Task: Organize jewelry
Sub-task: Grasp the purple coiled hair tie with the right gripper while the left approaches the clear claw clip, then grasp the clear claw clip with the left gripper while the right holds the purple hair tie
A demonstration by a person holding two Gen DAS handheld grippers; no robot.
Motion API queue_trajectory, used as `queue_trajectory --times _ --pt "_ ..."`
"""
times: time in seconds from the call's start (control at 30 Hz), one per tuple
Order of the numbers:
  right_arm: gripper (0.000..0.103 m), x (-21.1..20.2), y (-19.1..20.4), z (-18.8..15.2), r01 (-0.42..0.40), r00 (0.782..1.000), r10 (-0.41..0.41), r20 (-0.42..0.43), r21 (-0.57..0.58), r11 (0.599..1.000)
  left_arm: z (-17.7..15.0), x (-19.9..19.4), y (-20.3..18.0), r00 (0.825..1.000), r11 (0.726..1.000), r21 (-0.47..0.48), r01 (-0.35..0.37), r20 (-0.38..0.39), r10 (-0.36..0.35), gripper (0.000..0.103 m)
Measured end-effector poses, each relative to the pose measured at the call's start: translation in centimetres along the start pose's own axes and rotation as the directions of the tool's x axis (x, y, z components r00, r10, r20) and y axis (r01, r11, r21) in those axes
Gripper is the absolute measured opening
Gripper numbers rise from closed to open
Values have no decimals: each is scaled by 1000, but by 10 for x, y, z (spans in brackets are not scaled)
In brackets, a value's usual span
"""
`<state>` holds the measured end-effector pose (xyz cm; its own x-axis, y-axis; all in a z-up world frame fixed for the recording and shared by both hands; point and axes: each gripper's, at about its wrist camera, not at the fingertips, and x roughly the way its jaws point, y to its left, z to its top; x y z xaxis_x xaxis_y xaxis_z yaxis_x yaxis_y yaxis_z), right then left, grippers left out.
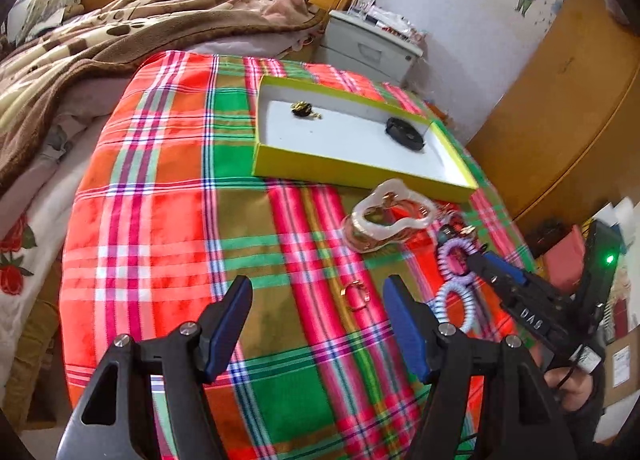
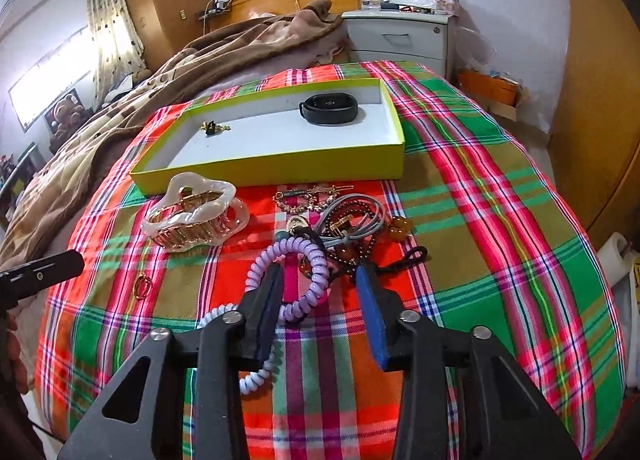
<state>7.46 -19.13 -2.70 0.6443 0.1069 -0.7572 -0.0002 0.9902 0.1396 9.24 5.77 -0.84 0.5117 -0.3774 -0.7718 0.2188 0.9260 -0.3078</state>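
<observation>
My left gripper (image 1: 316, 288) hangs open just above the plaid cloth, with a small gold ring (image 1: 354, 296) lying between its blue pads, nearer the right one. My right gripper (image 2: 320, 292) is open over a purple coil hair tie (image 2: 320, 268); its left pad sits at the coil's left side and the right pad stands clear of it. A pale coil tie (image 2: 256, 372) lies under that gripper. A white claw clip (image 2: 196, 211) and a heap of bracelets (image 2: 344, 223) lie before the yellow-green box (image 2: 272, 169), which holds a black band (image 2: 330, 108) and a gold piece (image 2: 212, 127).
The plaid cloth (image 1: 160, 219) covers a rounded surface beside a bed with a brown blanket (image 1: 100, 39). A white nightstand (image 2: 400, 39) stands behind the box. Wooden wardrobe panels (image 2: 600, 99) rise at the right. My right gripper (image 1: 476, 260) shows at the left wrist view's right edge.
</observation>
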Motion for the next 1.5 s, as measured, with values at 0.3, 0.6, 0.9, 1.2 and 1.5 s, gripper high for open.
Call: queue_trajectory --times 0.3,0.6,0.9,1.2,1.5 --pt "13 7 3 1 3 1000 -4 -26 -22 1000 0 8 -12 998 998 27 57 -37 -56 70" --pt "10 0 -2 6 -10 1000 10 -3 -11 1000 13 8 -15 997 997 38 71 -4 -71 66" --pt "10 -22 -16 16 -21 997 19 70 28 999 40 24 -34 998 988 139 63 10 -65 66" --pt "10 -30 -26 30 -37 994 33 102 34 999 66 53 -61 998 954 294 61 -39 -52 66" --pt "10 -25 -36 33 -38 995 33 99 56 998 68 88 -68 989 932 356 67 -147 -15 66"
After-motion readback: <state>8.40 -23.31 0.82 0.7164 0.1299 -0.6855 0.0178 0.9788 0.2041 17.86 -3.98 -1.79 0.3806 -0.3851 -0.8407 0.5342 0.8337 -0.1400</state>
